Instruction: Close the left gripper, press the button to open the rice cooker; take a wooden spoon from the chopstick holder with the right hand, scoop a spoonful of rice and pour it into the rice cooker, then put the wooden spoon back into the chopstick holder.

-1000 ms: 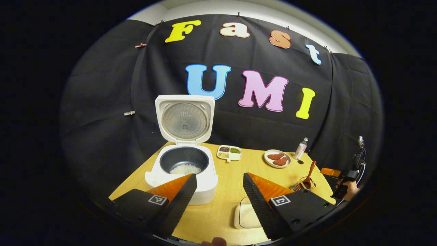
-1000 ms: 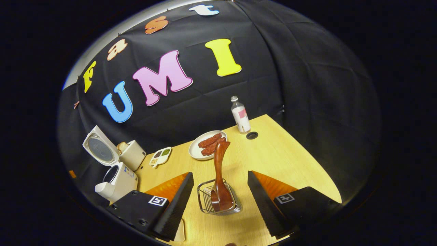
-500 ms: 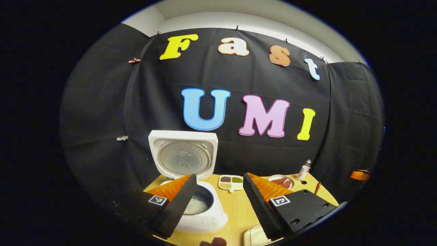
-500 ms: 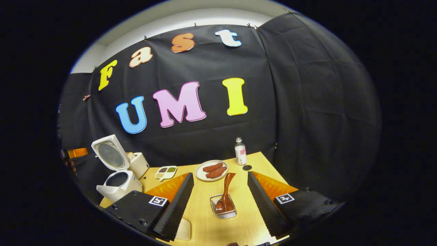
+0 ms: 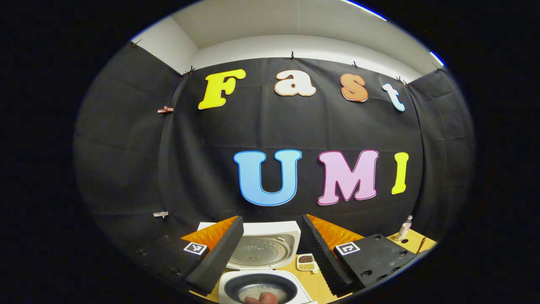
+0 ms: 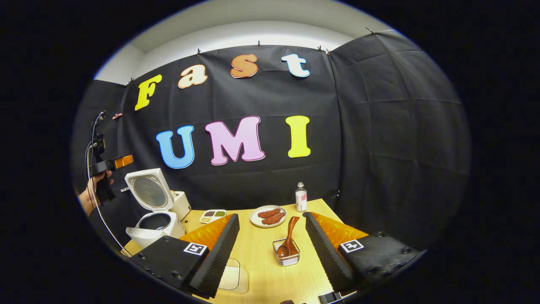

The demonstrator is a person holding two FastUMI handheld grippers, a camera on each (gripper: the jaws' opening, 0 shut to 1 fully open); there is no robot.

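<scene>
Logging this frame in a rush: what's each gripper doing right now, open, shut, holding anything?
Left gripper: open, holding nothing, above the open rice cooker.
Right gripper: open, holding nothing; the wooden spoon sits in the chopstick holder.

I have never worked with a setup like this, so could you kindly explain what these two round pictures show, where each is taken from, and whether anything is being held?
There is no robot arm here: a person holds a hand-held gripper in each hand, and a fisheye camera rides on each one. In the left gripper view, the left hand-held gripper has its two dark fingers apart, holding nothing, above the rice cooker, whose lid stands open with white rice inside. In the right gripper view, the right hand-held gripper is also open and empty. Ahead of it on the wooden table the wooden spoon stands in the chopstick holder. Farther back are a plate of food, a bottle and a small divided dish.
</scene>
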